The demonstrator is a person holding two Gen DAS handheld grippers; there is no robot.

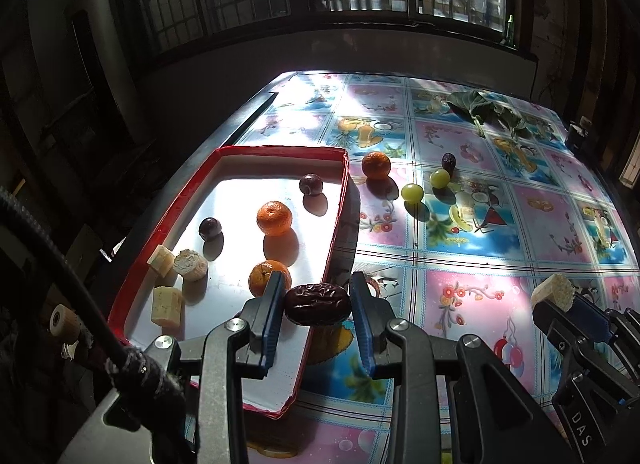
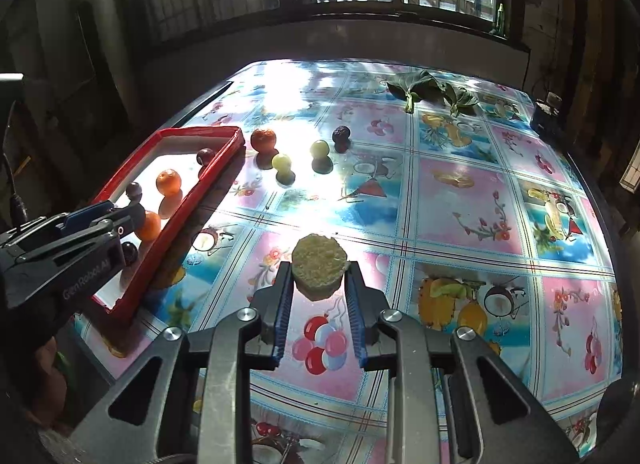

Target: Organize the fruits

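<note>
A wrinkled dark red date [image 1: 318,303] is held lengthwise above the near edge of a red-rimmed tray [image 1: 280,151]. The tray holds three oranges [image 1: 274,217], two dark plums [image 1: 311,184] and pale corn pieces [image 1: 191,264]. Beyond it, on the tablecloth, lie an orange [image 1: 376,165], two green grapes [image 1: 412,192] and a dark fruit [image 1: 448,161].

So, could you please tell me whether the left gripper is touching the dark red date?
Touching: the left wrist view shows the left gripper pinching the date between both blue pads.

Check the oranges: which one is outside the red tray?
The orange on the tablecloth just beyond the red tray's far corner, beside the green grapes; the other three sit inside.
</note>
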